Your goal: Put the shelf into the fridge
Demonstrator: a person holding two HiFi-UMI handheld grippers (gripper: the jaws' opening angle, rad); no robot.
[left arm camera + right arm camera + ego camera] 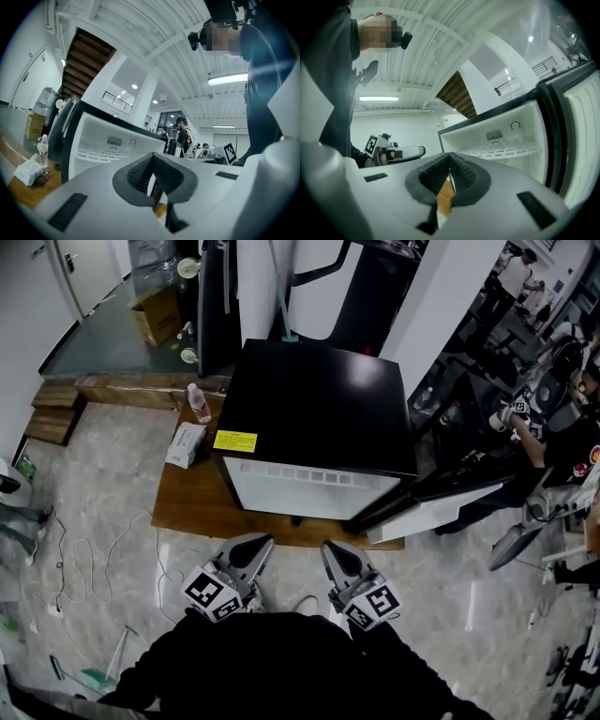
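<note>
A black mini fridge (319,404) stands on a low wooden platform (187,498), and its door (441,507) is swung open to the right. Its white inside faces me. A white wire shelf (511,151) lies across the upper part of the fridge's inside; it also shows as the shelf (96,154) in the left gripper view. My left gripper (253,542) and right gripper (335,549) hang side by side just in front of the fridge, a short way off it. Both are shut with nothing between the pads, as the left gripper (152,158) and right gripper (450,157) views show.
A water bottle (198,403) and a white pack (186,444) lie on the platform left of the fridge. A cardboard box (157,313) stands at the back left. A loose cable (84,559) runs over the floor at the left. People (553,437) sit at the right.
</note>
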